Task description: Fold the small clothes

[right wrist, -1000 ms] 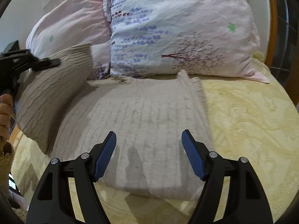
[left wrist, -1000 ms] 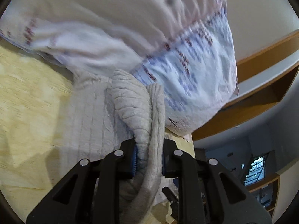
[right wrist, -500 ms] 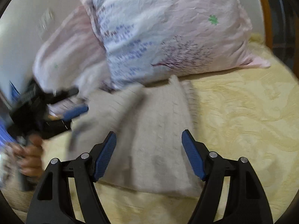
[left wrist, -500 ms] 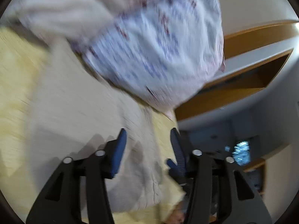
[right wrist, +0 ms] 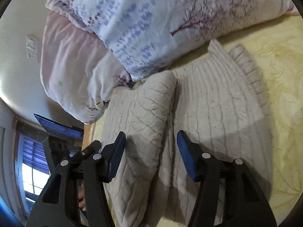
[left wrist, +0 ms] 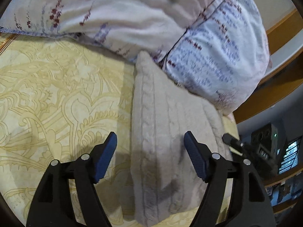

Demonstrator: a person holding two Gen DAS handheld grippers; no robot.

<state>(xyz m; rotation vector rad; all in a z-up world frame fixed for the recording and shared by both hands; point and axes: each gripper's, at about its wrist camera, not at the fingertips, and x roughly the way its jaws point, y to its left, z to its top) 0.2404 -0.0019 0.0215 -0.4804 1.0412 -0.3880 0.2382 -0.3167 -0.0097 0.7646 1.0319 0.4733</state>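
My left tongs (left wrist: 149, 158) have just spread, dropping the folded flap onto the sweater (right wrist: 217, 102); my right tongs (right wrist: 151, 157), narrowing but empty, straddle its edge to grip.

Counted on the yellow bedspread (left wrist: 56, 94): 1 beige cable-knit sweater (right wrist: 217, 104), folded; 2 floral pillows, i.e. a blue-print pillow (right wrist: 151, 19) and a pink pillow (right wrist: 66, 56); 2 grippers, viz. left gripper (left wrist: 150, 158) and right gripper (right wrist: 151, 156).

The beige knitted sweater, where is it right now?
The beige knitted sweater lies on the yellow bedspread, its top end against the floral pillows, spreading below both open grippers in both wrist views.
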